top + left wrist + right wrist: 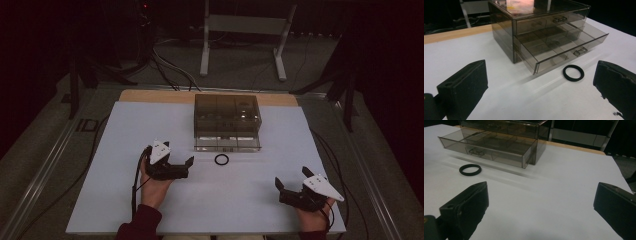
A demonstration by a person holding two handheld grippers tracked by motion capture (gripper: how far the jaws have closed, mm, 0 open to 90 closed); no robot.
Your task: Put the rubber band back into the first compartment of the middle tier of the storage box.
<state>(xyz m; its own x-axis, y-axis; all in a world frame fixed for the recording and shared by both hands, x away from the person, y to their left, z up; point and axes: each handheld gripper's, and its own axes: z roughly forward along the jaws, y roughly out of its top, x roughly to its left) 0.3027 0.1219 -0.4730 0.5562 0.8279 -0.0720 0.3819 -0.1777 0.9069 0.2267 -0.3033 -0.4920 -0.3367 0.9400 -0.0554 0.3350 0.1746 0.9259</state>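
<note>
A smoked-plastic drawer box (227, 114) (529, 22) (524, 130) stands at the far middle of the white table. Its lower drawer (227, 142) (564, 47) (486, 147) is pulled out toward me and split into compartments. A black ring (221, 159) (573, 73) (470, 169) lies flat on the table just in front of that drawer. My left gripper (179, 159) (541, 85) is open, left of the ring, with nothing between its jaws. My right gripper (292, 177) (541, 207) is open near the front right, well away from the ring.
The white table top (150, 130) has a wooden strip (155, 95) along its far edge. A metal stand (245, 40) and cables lie on the floor beyond. Cables trail from both grippers off the table's sides.
</note>
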